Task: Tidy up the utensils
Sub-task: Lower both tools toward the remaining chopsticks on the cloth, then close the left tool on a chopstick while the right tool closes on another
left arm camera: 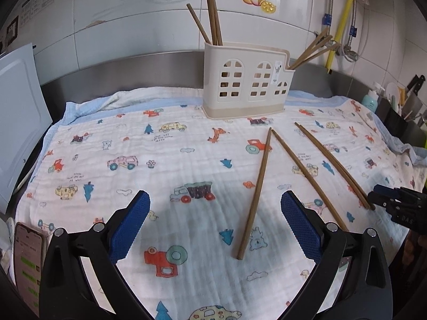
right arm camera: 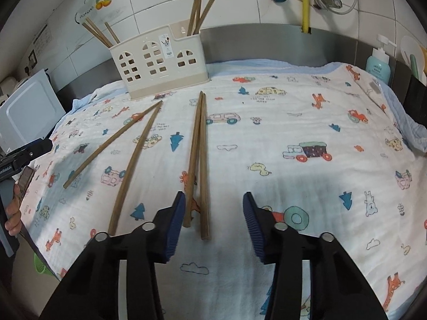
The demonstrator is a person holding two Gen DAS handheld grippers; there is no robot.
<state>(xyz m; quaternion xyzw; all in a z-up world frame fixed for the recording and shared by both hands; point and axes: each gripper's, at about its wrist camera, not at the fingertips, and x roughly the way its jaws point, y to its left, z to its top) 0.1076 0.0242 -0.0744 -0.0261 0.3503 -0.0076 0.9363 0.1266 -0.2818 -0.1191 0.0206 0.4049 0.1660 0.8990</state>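
A cream utensil holder (left arm camera: 245, 88) (right arm camera: 160, 66) stands at the back of the printed cloth (left arm camera: 160, 160), with several brown chopsticks upright in its end compartments. More chopsticks lie loose on the cloth. One chopstick (left arm camera: 256, 186) lies between the fingers of my left gripper (left arm camera: 215, 200), which is open and touches nothing. My right gripper (right arm camera: 214, 200) is open around the near ends of a pair of chopsticks (right arm camera: 198, 154). Its left pad is close beside them and its right pad stands well apart. Two other chopsticks (right arm camera: 133, 165) lie to the left.
A phone (left arm camera: 28, 256) lies at the cloth's near left corner, by a person's hand (right arm camera: 13, 213). A white board (left arm camera: 18, 122) leans at the left. A soap bottle (right arm camera: 377, 64) and a rack of kitchen tools (left arm camera: 405, 101) stand at the right. A tiled wall rises behind.
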